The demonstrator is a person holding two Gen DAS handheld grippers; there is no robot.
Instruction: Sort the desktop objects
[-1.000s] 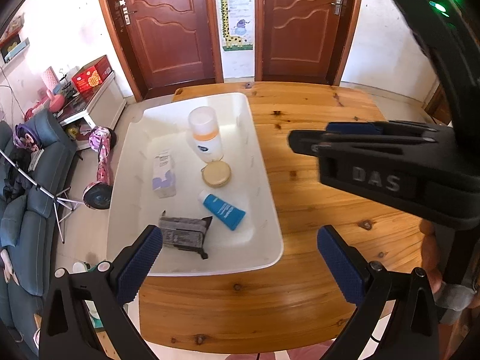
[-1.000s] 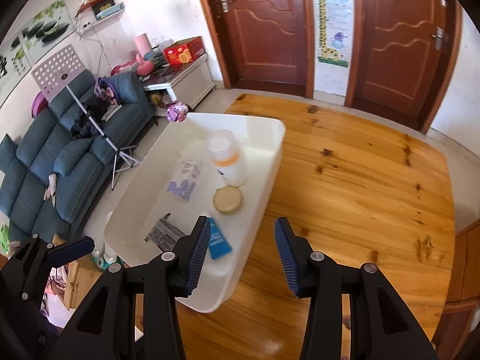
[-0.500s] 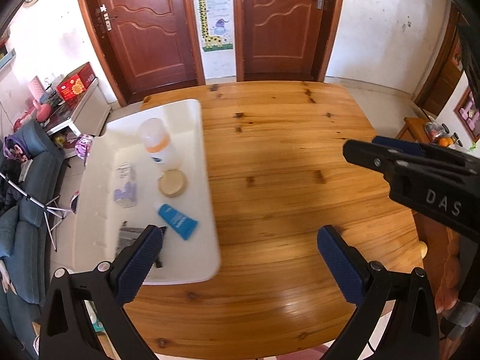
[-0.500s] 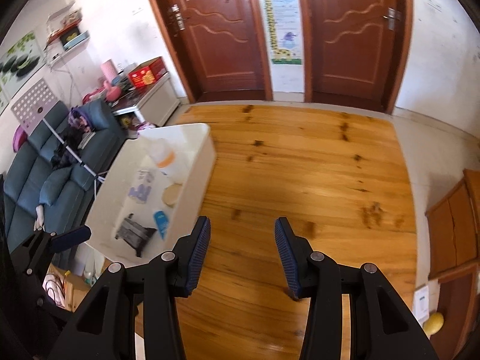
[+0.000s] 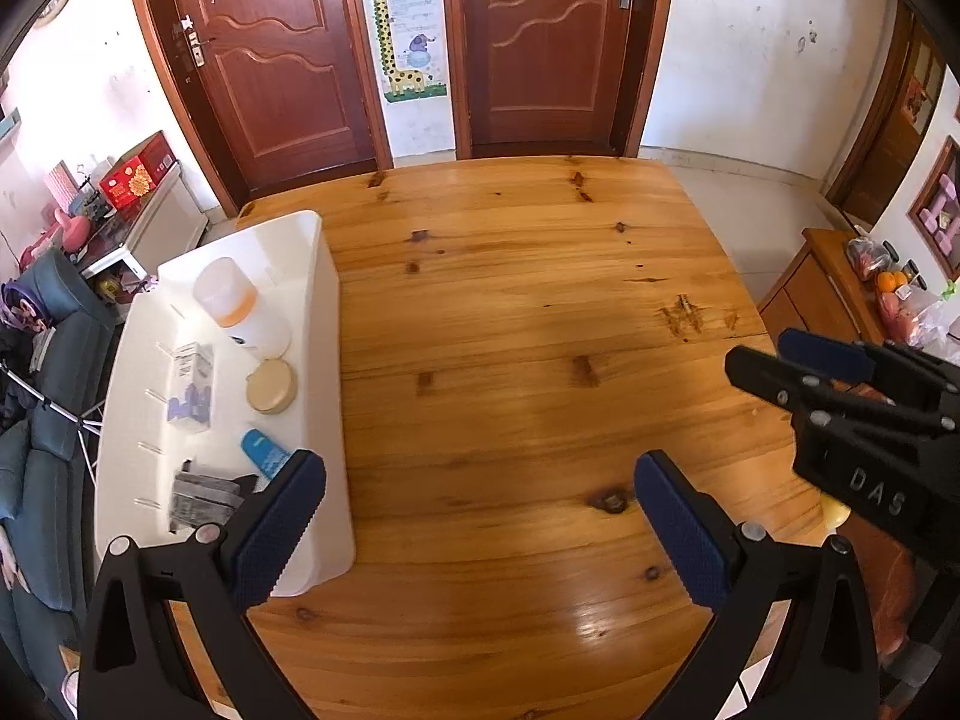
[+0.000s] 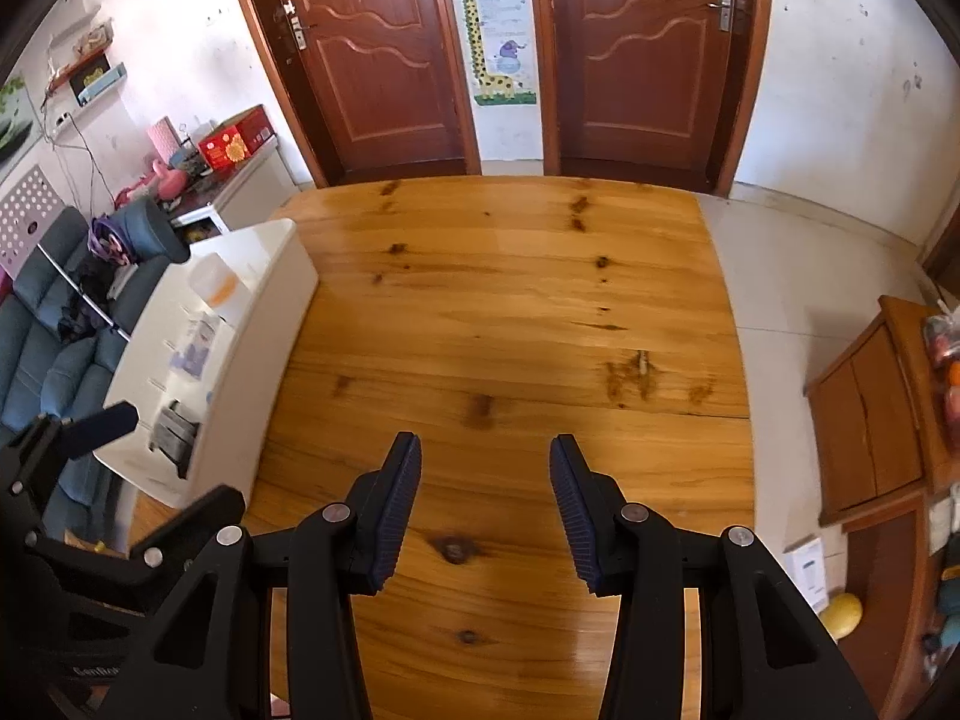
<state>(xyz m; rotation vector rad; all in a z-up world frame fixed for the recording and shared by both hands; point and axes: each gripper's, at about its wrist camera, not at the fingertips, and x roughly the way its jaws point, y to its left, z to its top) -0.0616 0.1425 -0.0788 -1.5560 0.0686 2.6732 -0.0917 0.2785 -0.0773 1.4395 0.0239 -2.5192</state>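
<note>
Both tongs open, hold nothing: left tongs (image 5: 480, 531), right tongs (image 6: 485, 504), above bare table (image 5: 528, 324). White tray (image 5: 327, 324) left of both, holding bottle (image 5: 237, 306), blue tube (image 5: 264, 450). Tube looks light, squishy; pinch its middle.

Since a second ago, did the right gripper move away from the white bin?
Yes. The right gripper swung right: it was over the white bin's edge, and now hangs over bare wooden table, with the bin off to its left.
</note>
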